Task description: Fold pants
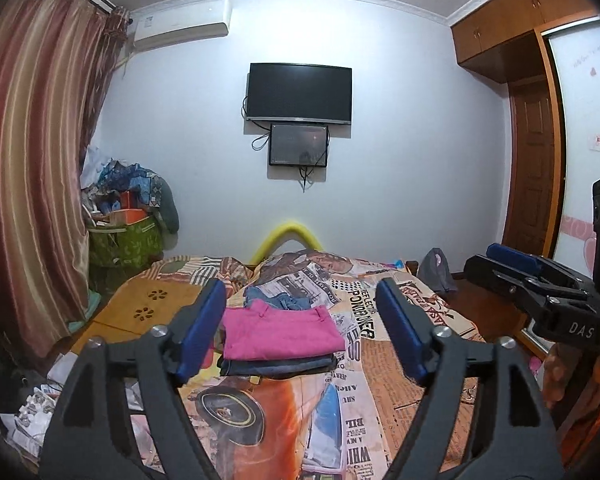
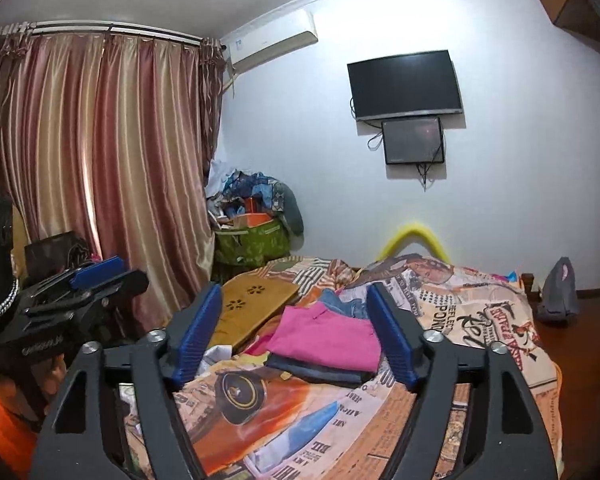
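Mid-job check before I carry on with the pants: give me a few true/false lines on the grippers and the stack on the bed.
1. The left gripper is open and holds nothing. True.
2. The pink pants lie unfolded across the bed. False: they are folded, on top of a stack.
3. Folded dark denim lies under the pink pants. True.
4. The right gripper is shut on the pink pants. False: it is open and empty.
5. The wall TV is switched on. False: its screen is dark.

Black left gripper frame; blue ribbed jaws; silver screws; "DAS" lettering
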Motion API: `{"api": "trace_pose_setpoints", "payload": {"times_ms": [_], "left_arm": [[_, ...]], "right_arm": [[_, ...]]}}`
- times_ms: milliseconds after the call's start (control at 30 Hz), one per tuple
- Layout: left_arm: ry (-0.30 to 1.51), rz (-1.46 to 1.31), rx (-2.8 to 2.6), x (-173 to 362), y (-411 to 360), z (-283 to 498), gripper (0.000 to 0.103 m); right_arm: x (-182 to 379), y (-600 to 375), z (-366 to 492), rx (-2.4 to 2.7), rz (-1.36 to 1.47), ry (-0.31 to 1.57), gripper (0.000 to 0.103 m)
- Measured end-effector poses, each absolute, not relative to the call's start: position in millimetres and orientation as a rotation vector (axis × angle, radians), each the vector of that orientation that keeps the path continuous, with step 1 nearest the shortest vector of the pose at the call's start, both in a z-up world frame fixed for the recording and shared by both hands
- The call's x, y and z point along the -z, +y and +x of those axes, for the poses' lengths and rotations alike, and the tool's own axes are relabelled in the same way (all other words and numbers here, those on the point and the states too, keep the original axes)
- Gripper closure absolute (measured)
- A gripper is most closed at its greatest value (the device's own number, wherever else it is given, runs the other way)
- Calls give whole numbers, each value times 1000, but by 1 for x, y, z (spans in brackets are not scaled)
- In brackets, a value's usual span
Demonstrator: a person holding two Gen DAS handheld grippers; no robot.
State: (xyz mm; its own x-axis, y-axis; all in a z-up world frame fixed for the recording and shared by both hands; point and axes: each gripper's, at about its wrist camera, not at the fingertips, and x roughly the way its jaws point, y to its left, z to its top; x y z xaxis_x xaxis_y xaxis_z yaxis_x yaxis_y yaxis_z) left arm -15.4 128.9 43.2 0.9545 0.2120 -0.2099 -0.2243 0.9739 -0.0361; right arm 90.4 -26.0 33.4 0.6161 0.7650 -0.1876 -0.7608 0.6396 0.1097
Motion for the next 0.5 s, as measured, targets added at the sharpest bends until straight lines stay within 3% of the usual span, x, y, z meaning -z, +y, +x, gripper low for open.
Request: {"api": "trace_pose_setpoints", "payload": {"times_ms": [133, 267, 500], "left_arm": [[199, -61, -231, -39, 130, -20, 10], [181, -59, -250, -37, 131, -25, 3], [174, -61, -255, -35, 129, -28, 1]], "right_arm": [[-34, -23, 83, -860, 8, 196, 13], [-32, -21, 78, -841, 3, 179, 0], [-31, -18, 72, -823, -30, 163, 0]]}}
